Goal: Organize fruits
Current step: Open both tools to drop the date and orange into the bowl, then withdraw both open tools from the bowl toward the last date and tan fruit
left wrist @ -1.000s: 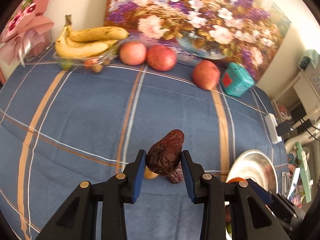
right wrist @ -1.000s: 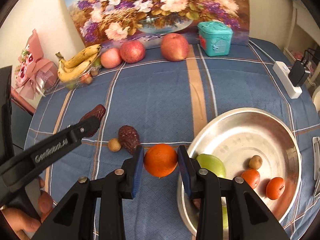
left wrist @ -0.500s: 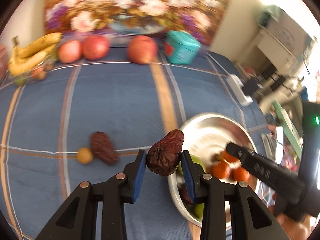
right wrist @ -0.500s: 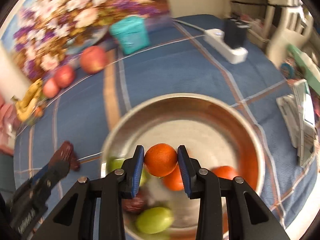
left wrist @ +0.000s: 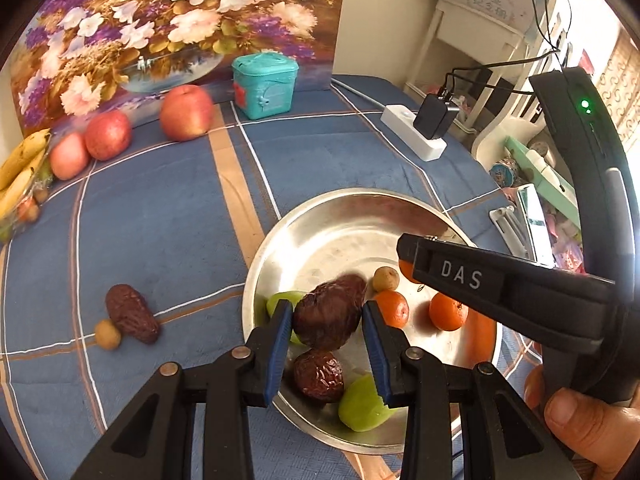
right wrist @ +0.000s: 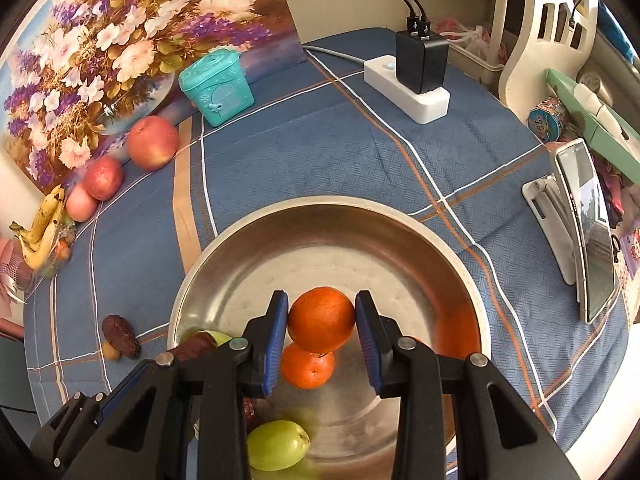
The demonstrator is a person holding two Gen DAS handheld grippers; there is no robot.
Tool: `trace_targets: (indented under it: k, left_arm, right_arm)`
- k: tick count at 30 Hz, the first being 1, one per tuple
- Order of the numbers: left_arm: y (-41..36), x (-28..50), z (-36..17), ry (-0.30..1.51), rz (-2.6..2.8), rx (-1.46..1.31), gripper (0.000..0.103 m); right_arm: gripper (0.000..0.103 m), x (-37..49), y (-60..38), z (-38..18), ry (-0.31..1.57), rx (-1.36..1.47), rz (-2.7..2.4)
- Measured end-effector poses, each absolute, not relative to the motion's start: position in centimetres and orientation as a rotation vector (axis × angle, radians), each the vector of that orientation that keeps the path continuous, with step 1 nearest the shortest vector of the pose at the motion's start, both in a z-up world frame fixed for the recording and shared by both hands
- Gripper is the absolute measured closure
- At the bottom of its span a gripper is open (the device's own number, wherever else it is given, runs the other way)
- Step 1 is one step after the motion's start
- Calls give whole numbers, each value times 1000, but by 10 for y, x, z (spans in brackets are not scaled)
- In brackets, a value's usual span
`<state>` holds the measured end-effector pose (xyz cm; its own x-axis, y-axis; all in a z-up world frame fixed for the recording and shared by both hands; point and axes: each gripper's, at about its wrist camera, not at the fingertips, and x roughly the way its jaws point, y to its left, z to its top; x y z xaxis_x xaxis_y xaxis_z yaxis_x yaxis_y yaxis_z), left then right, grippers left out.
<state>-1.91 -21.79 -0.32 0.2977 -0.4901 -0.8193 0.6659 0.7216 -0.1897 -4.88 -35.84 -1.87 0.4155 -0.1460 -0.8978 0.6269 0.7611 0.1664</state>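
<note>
**Two grippers hold fruit over a steel bowl**

The left gripper [left wrist: 326, 324] is clamped on a wrinkled date [left wrist: 328, 316], held above the near-left part of the bowl [left wrist: 320, 220]. The right gripper [right wrist: 321, 326] pinches a mandarin [right wrist: 321, 318] over the bowl's middle, its jaws narrowly parted by the fruit. In the bowl lie green fruits [right wrist: 278, 444], a second date [left wrist: 319, 376], more mandarins [left wrist: 448, 312] and a small brown fruit [left wrist: 386, 279]. Left of the bowl, on the blue checked table [left wrist: 160, 208], a third date [left wrist: 130, 314] touches a small yellowish fruit [left wrist: 107, 334]. Farther back stand apples [left wrist: 186, 112], bananas [left wrist: 20, 168], a teal box [left wrist: 264, 84] and a flower painting [left wrist: 160, 20].
</note>
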Motion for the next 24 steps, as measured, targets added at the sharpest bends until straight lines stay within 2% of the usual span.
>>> trace_targets:
  k: [13,18,24]
  left_arm:
    - [-217,-17,-6,1015,-767,197,64]
    - [-211,-10,-9,1032,-733,172,63]
    - [-193,5,-16,1067,-638,108,57]
  right_arm:
    - [66,-47,-357,-21,1041,536,-516]
    - [55,-47,-356,-18,1032,530,-520]
    - [55,-47,-357,-18,1037,526,-515]
